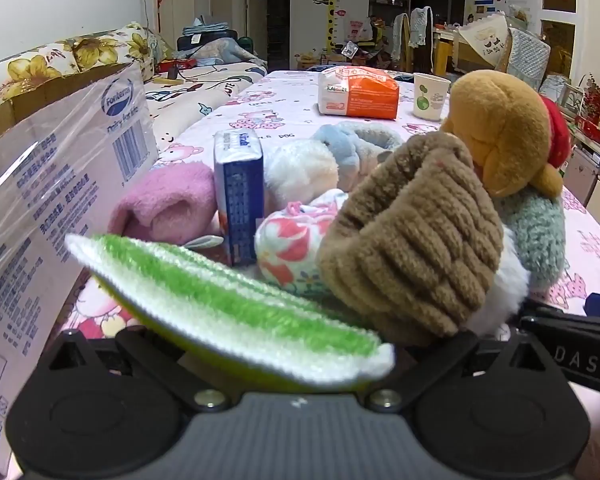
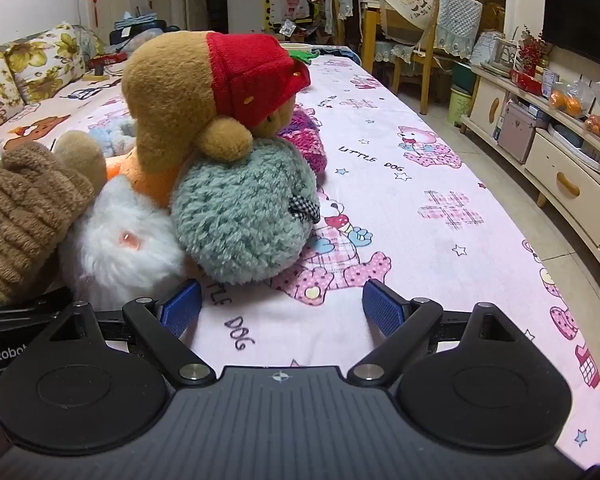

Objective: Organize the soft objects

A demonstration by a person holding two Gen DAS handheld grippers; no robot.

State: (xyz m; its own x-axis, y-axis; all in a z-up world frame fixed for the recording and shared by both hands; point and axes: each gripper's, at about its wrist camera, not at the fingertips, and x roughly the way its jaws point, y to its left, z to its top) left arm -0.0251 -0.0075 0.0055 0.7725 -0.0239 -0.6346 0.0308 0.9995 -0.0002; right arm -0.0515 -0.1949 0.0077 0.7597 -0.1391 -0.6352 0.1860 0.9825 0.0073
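green-white cloth point(image 1: 236, 308) across left gripper point(image 1: 296, 364)

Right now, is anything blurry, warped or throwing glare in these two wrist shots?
Left wrist view: the green-and-white cloth up close at the left gripper looks soft and blurred, and the plastic-wrapped cardboard box catches pale glare. Right wrist view: the plush pile is fairly sharp, and the open right gripper casts little shadow. Both views bend straight edges near the borders, with dark corners.
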